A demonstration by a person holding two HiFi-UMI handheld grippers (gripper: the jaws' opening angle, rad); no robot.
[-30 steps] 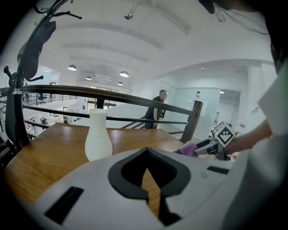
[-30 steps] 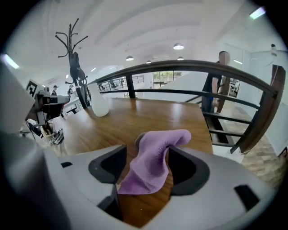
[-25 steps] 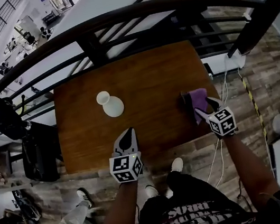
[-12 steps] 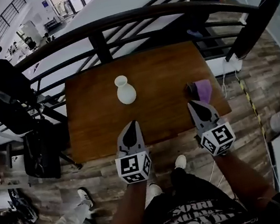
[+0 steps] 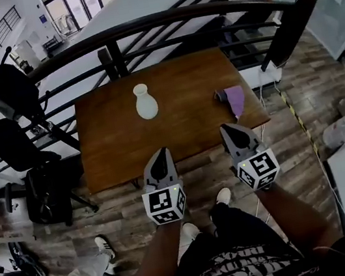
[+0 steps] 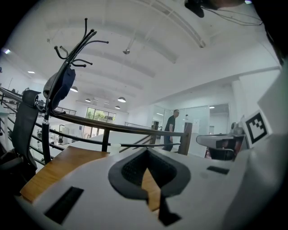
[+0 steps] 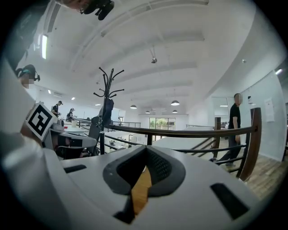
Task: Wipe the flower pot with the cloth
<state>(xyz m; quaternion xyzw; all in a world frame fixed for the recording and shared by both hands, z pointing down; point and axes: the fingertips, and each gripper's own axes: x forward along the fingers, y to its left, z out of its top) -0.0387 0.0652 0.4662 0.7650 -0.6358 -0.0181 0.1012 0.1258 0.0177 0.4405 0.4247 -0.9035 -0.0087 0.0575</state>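
- Brown wooden surface (image 5: pixel 184 128) ahead of both pairs of fingers, stretching away past their tips.
- White flower pot (image 5: pixel 145 102) upright on it, almost straight ahead of the left gripper (image 5: pixel 160 154) and well apart from its fingers (image 6: pixel 128 168).
- Purple cloth (image 5: pixel 235 98) crumpled near the right edge of the surface, ahead of the right gripper (image 5: pixel 226 131) and slightly right of its fingertips, touching neither gripper.
- Left fingers pressed together to a point, nothing between them; only a sliver of wood showing through the notch behind the tips.
- Right fingers (image 7: pixel 159 168) likewise closed tight and empty, the same strip of wood showing through the gap.
- Both grippers side by side at the near edge of the surface, pointing about level across it.
- Dark curved railing (image 5: pixel 158 21) past the far edge, beyond the pot as seen from the fingers.
- Black coat rack (image 6: pixel 66 72) off to the left of the left fingers, hung with a dark garment (image 6: pixel 60 90).
- Person (image 7: pixel 235 126) in dark clothes behind the railing, far ahead and to the right of the right fingers.
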